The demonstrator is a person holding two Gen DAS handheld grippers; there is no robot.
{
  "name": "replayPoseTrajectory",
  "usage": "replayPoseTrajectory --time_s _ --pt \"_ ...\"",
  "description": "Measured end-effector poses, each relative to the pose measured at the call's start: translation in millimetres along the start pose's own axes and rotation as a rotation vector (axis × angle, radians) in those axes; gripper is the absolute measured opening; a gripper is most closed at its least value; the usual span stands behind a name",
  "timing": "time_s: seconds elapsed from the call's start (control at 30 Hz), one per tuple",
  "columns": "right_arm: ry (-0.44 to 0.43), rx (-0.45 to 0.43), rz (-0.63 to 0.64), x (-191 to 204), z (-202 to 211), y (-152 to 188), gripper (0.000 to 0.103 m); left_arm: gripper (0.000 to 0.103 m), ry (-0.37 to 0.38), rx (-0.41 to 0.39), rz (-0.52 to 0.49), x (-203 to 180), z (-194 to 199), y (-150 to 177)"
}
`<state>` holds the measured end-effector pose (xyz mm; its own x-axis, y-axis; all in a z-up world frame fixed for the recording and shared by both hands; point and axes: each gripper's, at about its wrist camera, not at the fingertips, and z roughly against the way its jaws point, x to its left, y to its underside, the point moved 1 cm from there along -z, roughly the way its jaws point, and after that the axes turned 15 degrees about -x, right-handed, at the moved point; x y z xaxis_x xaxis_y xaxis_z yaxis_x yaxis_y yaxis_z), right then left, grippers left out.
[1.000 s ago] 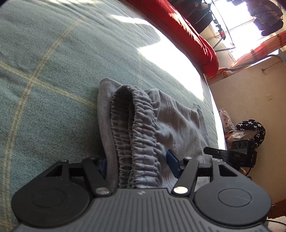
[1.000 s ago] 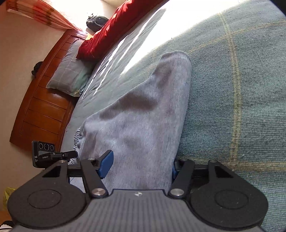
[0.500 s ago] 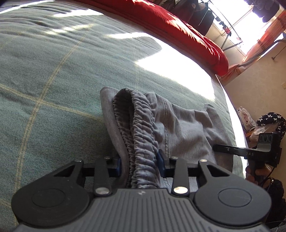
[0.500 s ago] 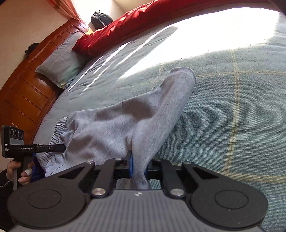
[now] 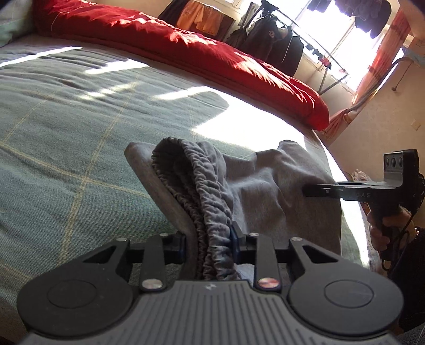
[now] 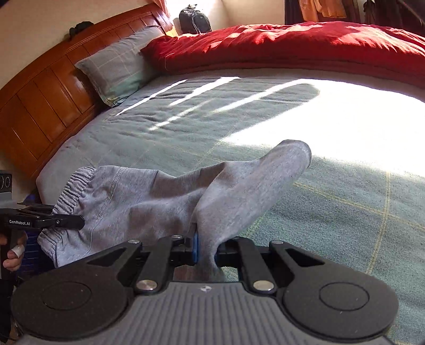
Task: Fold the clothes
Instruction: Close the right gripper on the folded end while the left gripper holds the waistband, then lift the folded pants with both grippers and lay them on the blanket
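1. The grey sweatpants [image 5: 268, 191] lie bunched near the edge of the green bedspread [image 5: 66, 127], partly lifted.
2. Your left gripper [image 5: 209, 245] is clamped on the elastic waistband [image 5: 196, 191]; your right gripper [image 6: 205, 249] pinches the leg end.
3. Raise both ends level and taut, so the cloth hangs without twisting.
4. Lay it down flat, edges aligned.

A red duvet [image 6: 292, 45] lies bunched along the far side of the green checked bedspread [image 6: 332, 207]. A pillow [image 6: 117, 69] leans on the wooden headboard [image 6: 39, 95]; what looks like a dark bag [image 6: 195, 20] sits behind.
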<state>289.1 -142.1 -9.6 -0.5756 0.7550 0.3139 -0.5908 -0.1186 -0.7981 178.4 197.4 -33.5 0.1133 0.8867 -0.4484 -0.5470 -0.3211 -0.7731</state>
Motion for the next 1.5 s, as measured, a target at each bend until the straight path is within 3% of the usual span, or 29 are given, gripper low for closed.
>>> replayPoseTrajectory --time_s 0.23,0.47,0.73,1.07,1.23,1.4,1.5 --pt "-0.069 0.021 0.143 72.2 -52.4 -47.1 0.012 0.029 -0.089 -0.116 0.006 25.7 51.9 -8.0" --pt "-0.161 0.034 0.260 156.3 -125.0 -91.7 0.012 0.028 -0.235 -0.261 0.062 70.9 98.8 -13.9" --pt "-0.268 0.054 0.354 238.2 -222.3 -128.6 0.012 0.028 -0.378 -0.384 0.125 121.8 121.6 -13.1" --pt "-0.316 0.104 0.478 327.6 -318.4 -137.1 0.012 0.029 -0.419 -0.448 0.242 176.6 123.4 1.3" --pt "-0.309 0.107 0.527 349.0 -346.1 -137.3 0.012 0.029 -0.426 -0.475 0.262 196.4 121.9 0.1" --pt "-0.268 0.132 0.511 343.6 -377.6 -121.4 0.013 0.030 -0.436 -0.464 0.316 216.5 118.1 9.9" --pt "-0.222 0.144 0.465 329.2 -395.5 -110.8 0.024 0.033 -0.454 -0.442 0.332 223.5 119.7 14.9"
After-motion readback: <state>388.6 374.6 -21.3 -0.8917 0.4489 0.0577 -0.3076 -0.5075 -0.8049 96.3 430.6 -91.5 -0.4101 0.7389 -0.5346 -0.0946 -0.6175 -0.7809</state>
